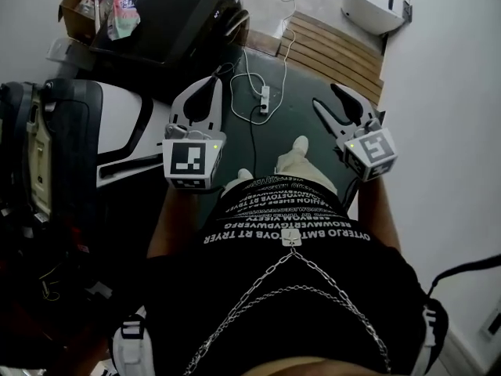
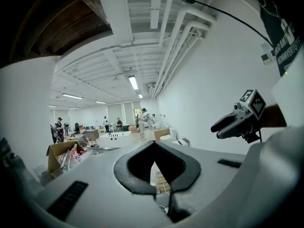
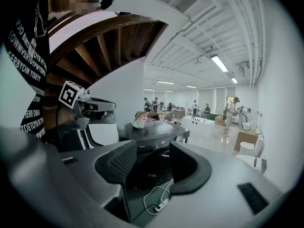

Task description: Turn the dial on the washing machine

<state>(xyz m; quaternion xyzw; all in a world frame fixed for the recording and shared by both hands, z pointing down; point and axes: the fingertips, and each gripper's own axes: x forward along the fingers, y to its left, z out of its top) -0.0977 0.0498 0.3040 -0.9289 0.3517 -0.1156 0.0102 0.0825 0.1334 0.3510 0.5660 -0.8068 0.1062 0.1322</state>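
Note:
The dark washing machine (image 3: 159,137) stands a few steps ahead on the floor, framed between my right gripper's jaws. Its front panel carries a small round knob (image 3: 179,137) at its right end. From the head view the machine (image 1: 172,18) lies at the top left, well beyond both grippers. My left gripper (image 1: 215,81) is held at waist height, fingertips together and nothing in them. My right gripper (image 1: 325,94) hangs level with it to the right, its jaws apart and empty. Neither gripper touches the machine.
A cardboard box (image 1: 86,2) of clutter sits by the machine. A white power strip (image 1: 264,99) and its cable lie on the dark floor ahead. Wooden decking (image 1: 337,49) and a white basin (image 1: 372,2) lie beyond, a white wall (image 1: 454,131) at right, a white-and-black appliance (image 1: 117,124) at left.

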